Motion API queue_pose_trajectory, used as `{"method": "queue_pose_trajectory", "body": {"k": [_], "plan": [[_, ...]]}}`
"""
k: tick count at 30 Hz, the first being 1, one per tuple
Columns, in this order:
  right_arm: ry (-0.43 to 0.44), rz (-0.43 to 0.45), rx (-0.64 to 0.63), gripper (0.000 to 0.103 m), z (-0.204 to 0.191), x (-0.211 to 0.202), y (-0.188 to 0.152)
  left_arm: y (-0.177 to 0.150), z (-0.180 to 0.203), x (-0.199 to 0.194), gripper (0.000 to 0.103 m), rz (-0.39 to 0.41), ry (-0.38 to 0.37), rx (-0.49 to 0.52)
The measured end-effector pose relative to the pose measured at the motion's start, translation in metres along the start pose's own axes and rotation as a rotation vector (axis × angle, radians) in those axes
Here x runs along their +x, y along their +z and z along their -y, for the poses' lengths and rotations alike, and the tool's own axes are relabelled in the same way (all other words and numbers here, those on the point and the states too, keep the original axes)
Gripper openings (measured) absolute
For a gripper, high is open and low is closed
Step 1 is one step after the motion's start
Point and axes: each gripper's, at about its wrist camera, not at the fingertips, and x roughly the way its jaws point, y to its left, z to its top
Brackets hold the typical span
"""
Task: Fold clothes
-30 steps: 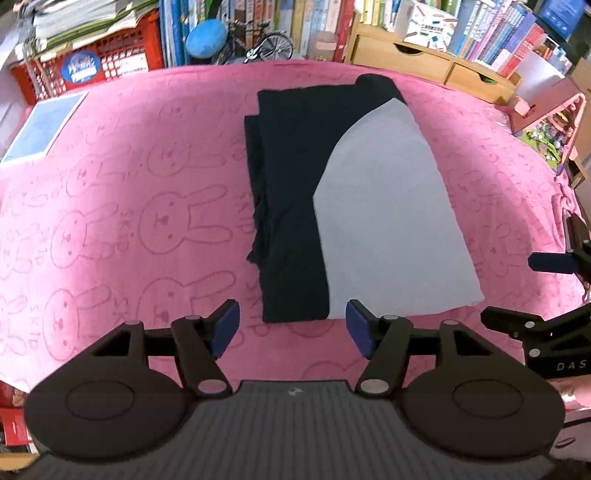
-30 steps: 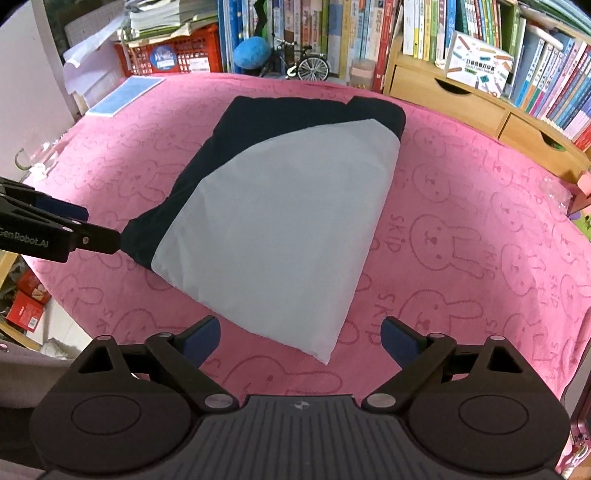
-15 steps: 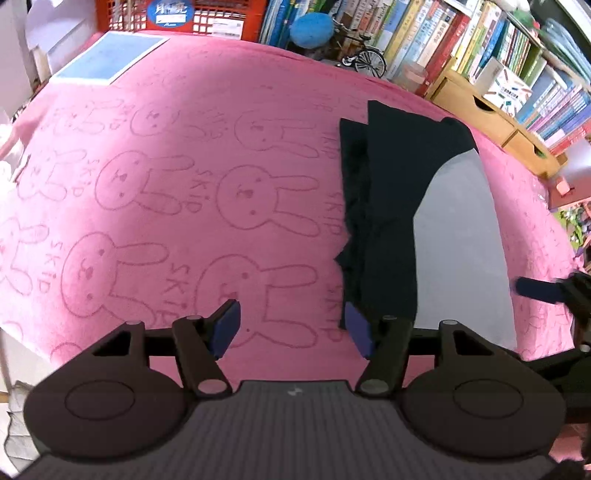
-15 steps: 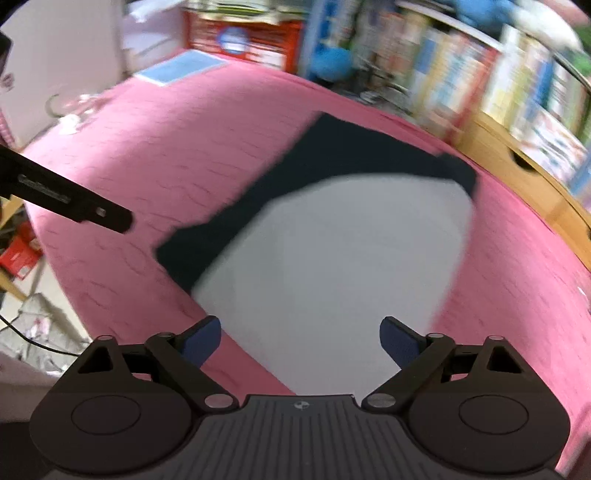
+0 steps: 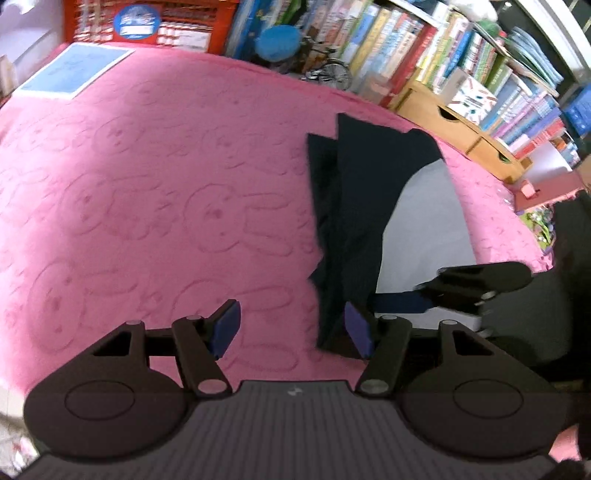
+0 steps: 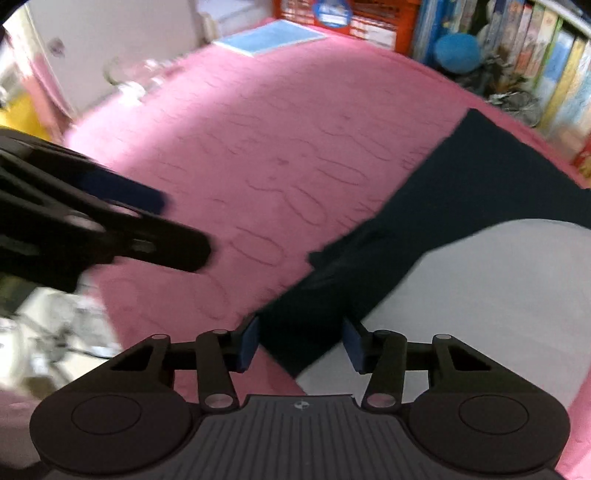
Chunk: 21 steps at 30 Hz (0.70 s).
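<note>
A partly folded garment (image 5: 354, 221), dark navy with a pale grey panel (image 6: 498, 295), lies flat on the pink rabbit-print blanket (image 5: 147, 184) covering the surface. Its long sides are already turned in, leaving a narrow strip with a few dark layers stacked along one edge. The lengthwise folding looks done, by my reading; the strip has not yet been doubled end to end, so I judge the task a little past halfway.

My right gripper (image 6: 300, 345) is down at the near dark corner of the garment. Its jaws are closing, the cloth lies between the blue pads, and they do not yet press on it. My left gripper (image 5: 291, 328) hangs at the same near end with its jaws apart and nothing between them but blanket. Its right-hand pad (image 5: 356, 328) sits just beside the dark hem, and I cannot tell whether it touches.

What remains, I judge, is to pinch both near corners, carry them over to the far edge and smooth the result. The stacked dark layers could slip apart if only the top one is caught.

Beyond the blanket stand a bookshelf (image 5: 480, 74), a red crate (image 5: 147, 22), a blue ball (image 6: 458, 50) and a blue sheet (image 5: 70, 70) near the far corner.
</note>
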Motion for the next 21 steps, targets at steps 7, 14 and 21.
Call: {"method": "queue_pose_trajectory", "body": {"k": [7,14,21], "plan": [[-0.142,0.118,0.230,0.046,0.089,-0.052,0.021,0.011,0.036,0.033,0.061,0.006,-0.038,0.140],[-0.253,0.079,0.146,0.024,0.125,0.019,0.078,0.003,0.031,0.068,0.056,-0.099,0.032,0.137],[-0.220,0.105,0.041,0.025,0.119,0.075,0.127,-0.002,0.038,0.068,0.057,-0.093,0.054,0.215]]}}
